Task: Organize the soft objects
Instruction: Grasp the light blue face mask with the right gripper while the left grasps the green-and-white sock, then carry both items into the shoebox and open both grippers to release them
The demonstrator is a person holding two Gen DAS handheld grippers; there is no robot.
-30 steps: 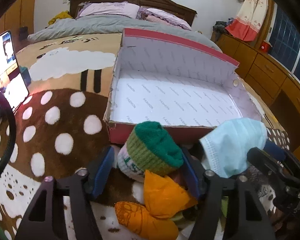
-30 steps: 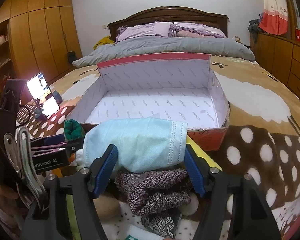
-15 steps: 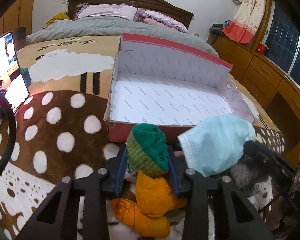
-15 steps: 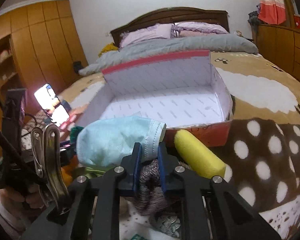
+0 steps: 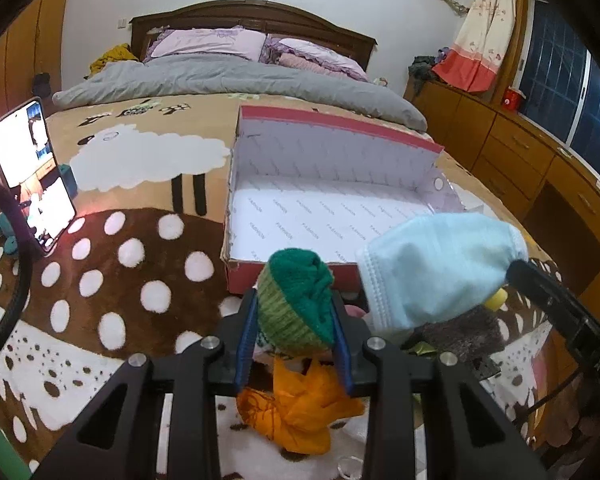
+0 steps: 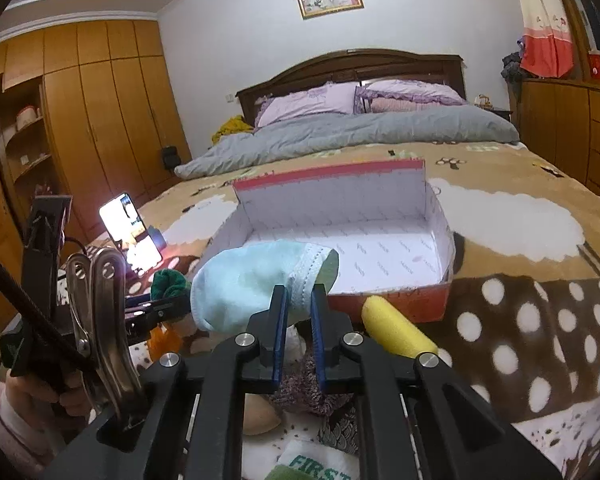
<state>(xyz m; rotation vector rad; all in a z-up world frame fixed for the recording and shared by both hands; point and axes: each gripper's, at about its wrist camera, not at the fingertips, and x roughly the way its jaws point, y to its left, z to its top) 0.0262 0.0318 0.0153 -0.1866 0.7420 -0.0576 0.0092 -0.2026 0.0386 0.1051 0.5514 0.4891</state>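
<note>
the left gripper (image 5: pixel 294 322) is clamped on a rolled green sock (image 5: pixel 296 300), its blue pads pressing the roll from both sides; its jaws have just been closing on it. the sock sits lifted above an orange cloth (image 5: pixel 300 408) that lies on the blanket under the jaws. the right gripper (image 6: pixel 299 312) is pinched tight on the stitched edge of a pale blue face mask (image 6: pixel 252 280), which hangs out to the left of the pads; its jaws too have just been closing, with the mask's edge between them. in the left wrist view the same mask (image 5: pixel 436 268) floats to the right of the sock, held by the dark fingers of the right gripper (image 5: pixel 512 270).

under the right gripper lies a purple-grey knitted piece (image 6: pixel 304 384), and just to its right a yellow foam roll (image 6: pixel 396 330) rests against the near wall of the box. a white cloth with green letters (image 6: pixel 320 464) lies at the bottom of that view.

just beyond both grippers an open red box (image 5: pixel 292 274) with a white printed lining stands on the spotted brown blanket (image 5: pixel 112 264), its near wall close to the pile of soft things. a lit phone (image 5: pixel 32 172) stands propped near the blanket's left edge. farther back are a grey duvet (image 6: pixel 352 132) and lilac pillows (image 6: pixel 308 104) against the headboard.

a hand (image 6: pixel 66 396) with a pink sleeve holds the left gripper's handle at the lower left of the right wrist view.
</note>
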